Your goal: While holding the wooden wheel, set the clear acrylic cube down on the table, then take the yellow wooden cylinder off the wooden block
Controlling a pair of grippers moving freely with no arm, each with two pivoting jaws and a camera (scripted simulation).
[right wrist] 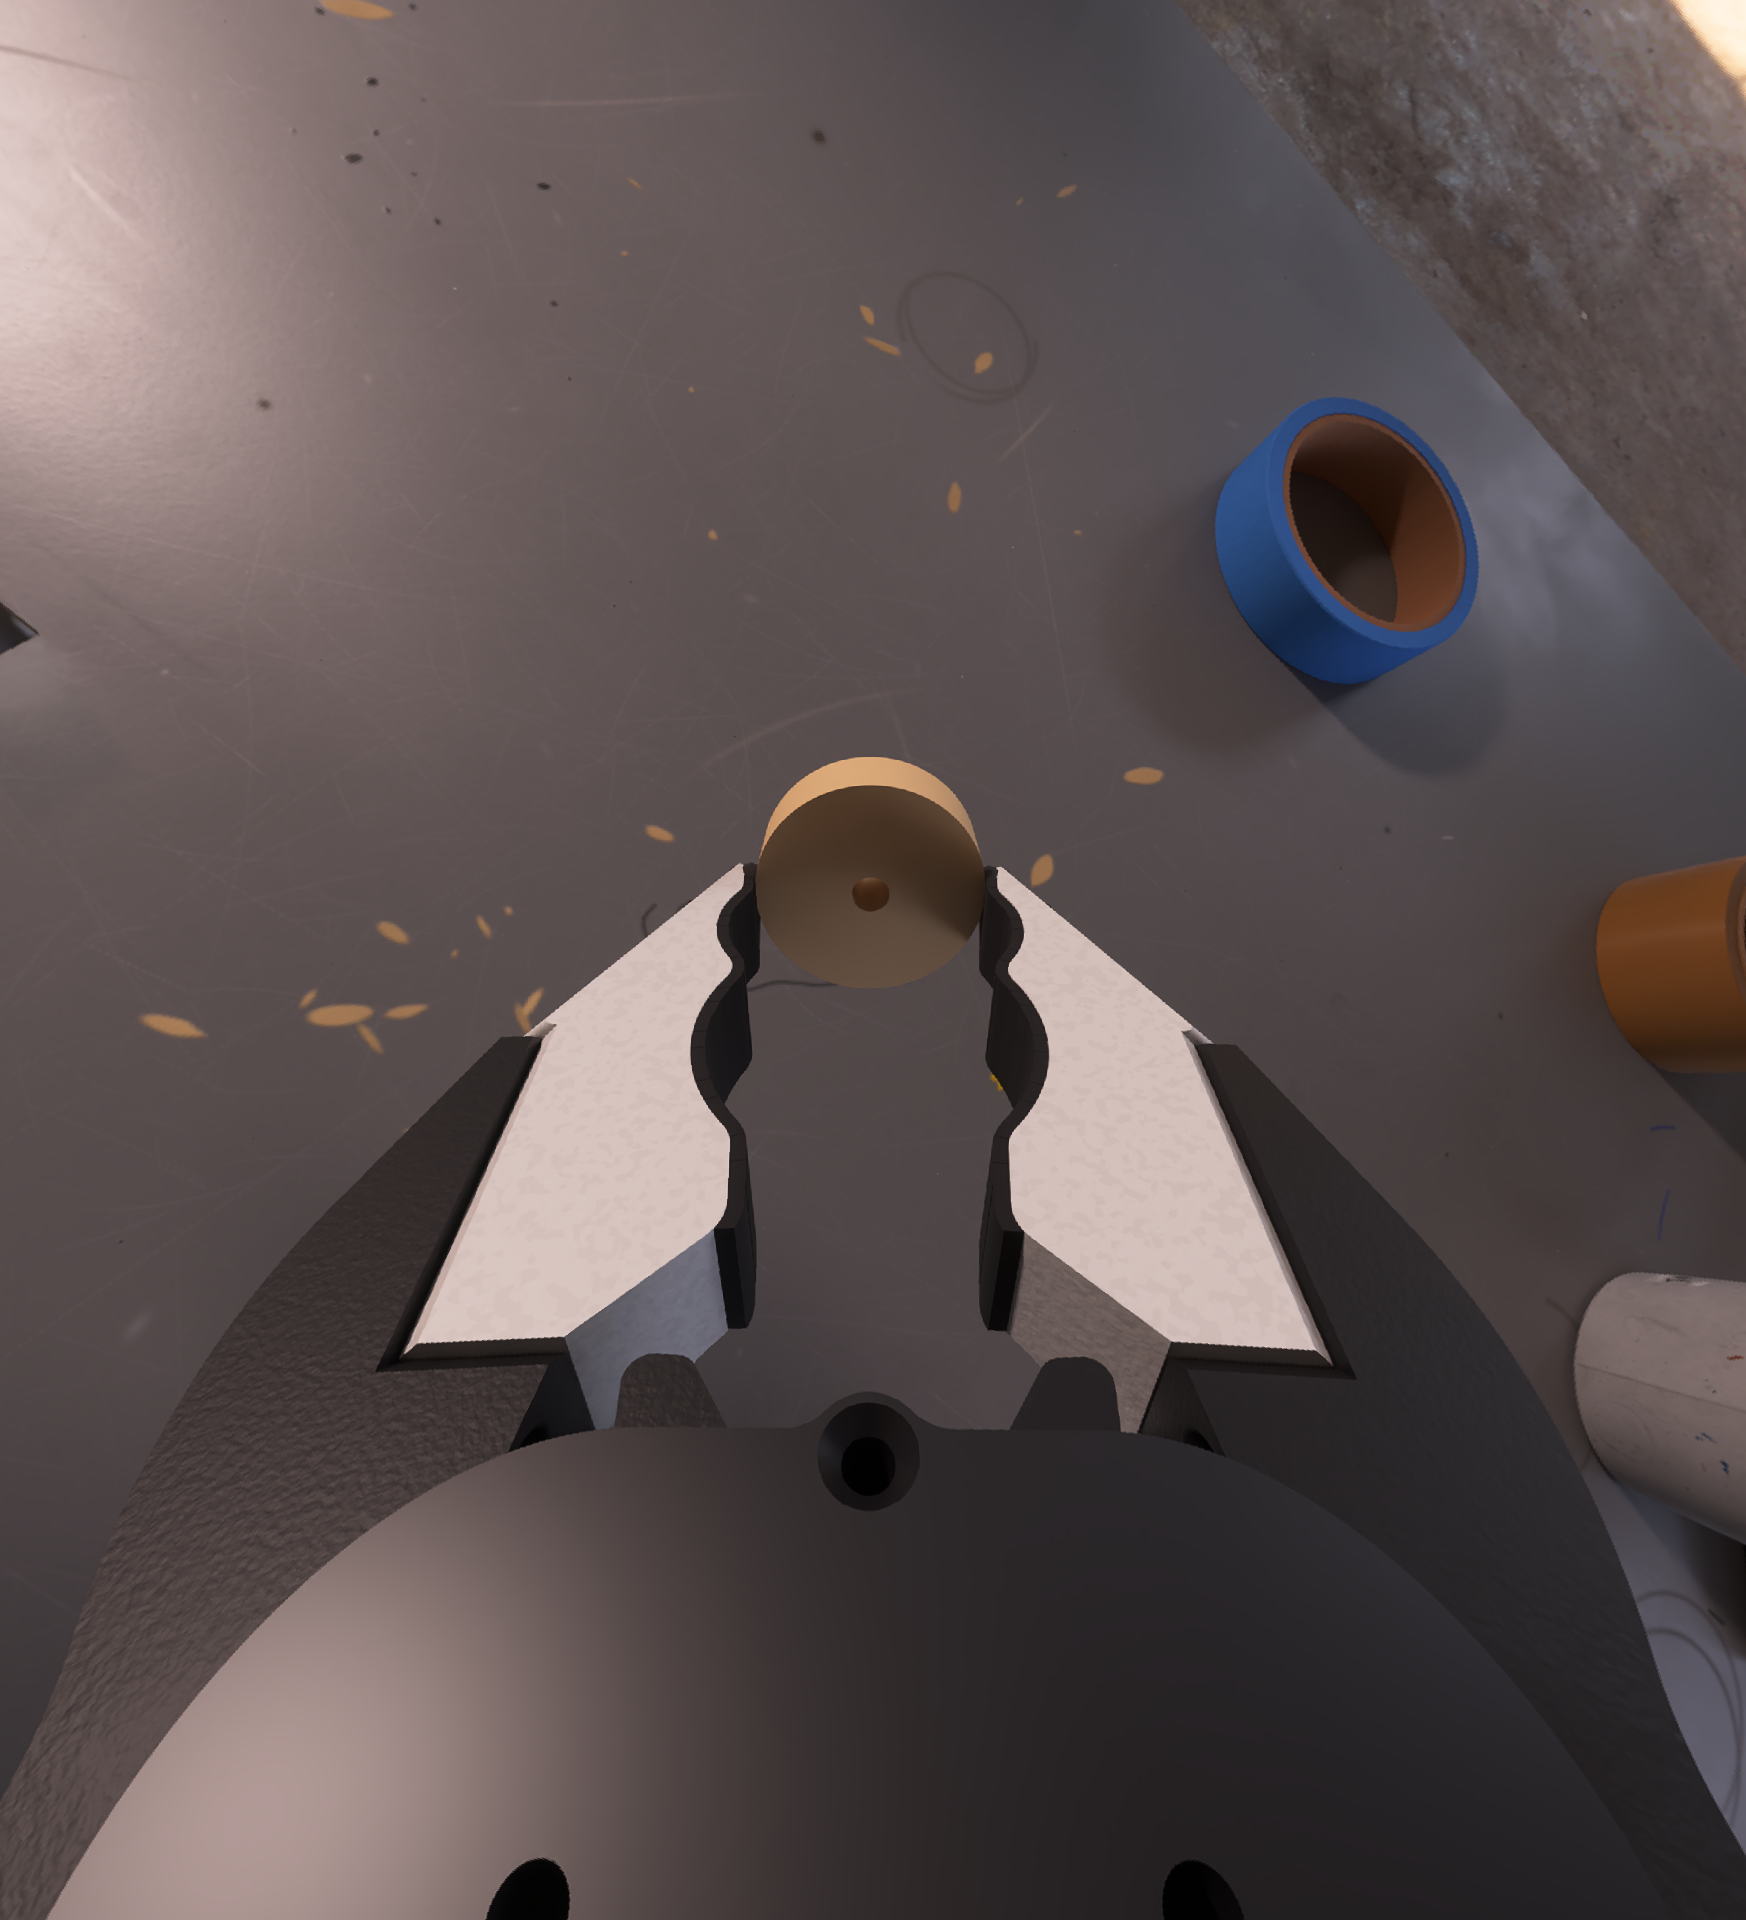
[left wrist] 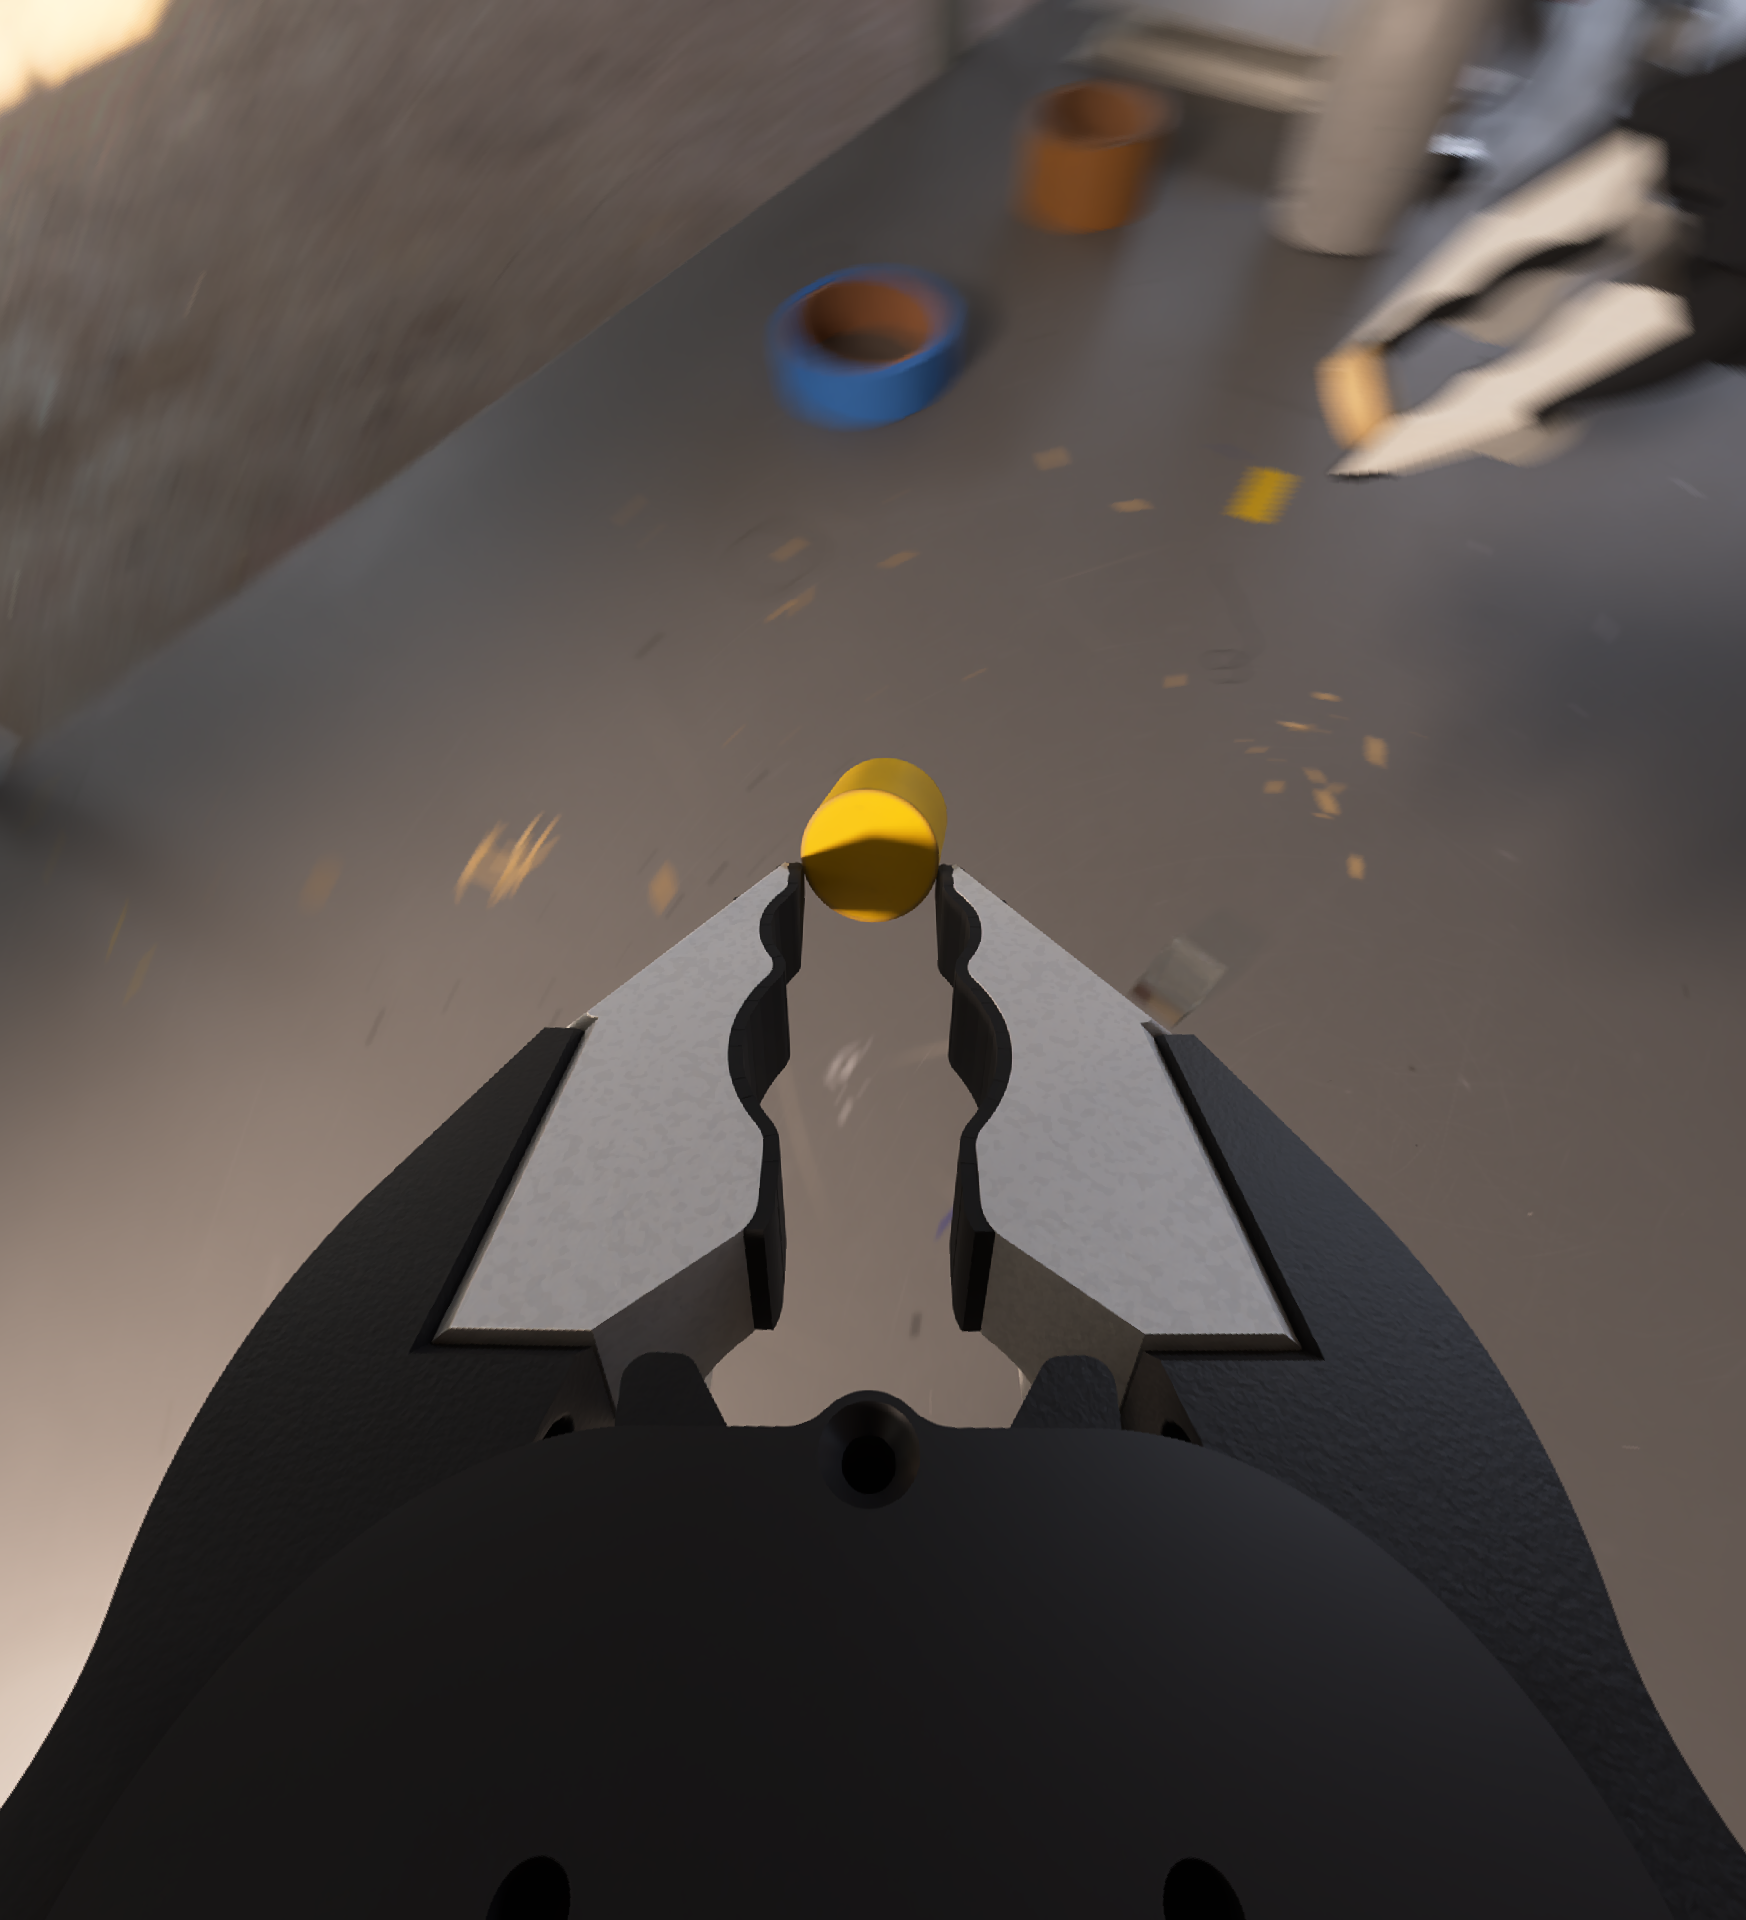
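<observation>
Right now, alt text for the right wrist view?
The right gripper clamps a round wooden wheel by its rim between its fingertips, above a grey table strewn with wood chips. A blue tape roll, a brown tape roll and a pale tube lie at right.

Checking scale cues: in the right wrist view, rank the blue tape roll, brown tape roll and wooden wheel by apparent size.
1. blue tape roll
2. wooden wheel, nearer the camera
Unranked: brown tape roll, cut off by the edge.
</observation>
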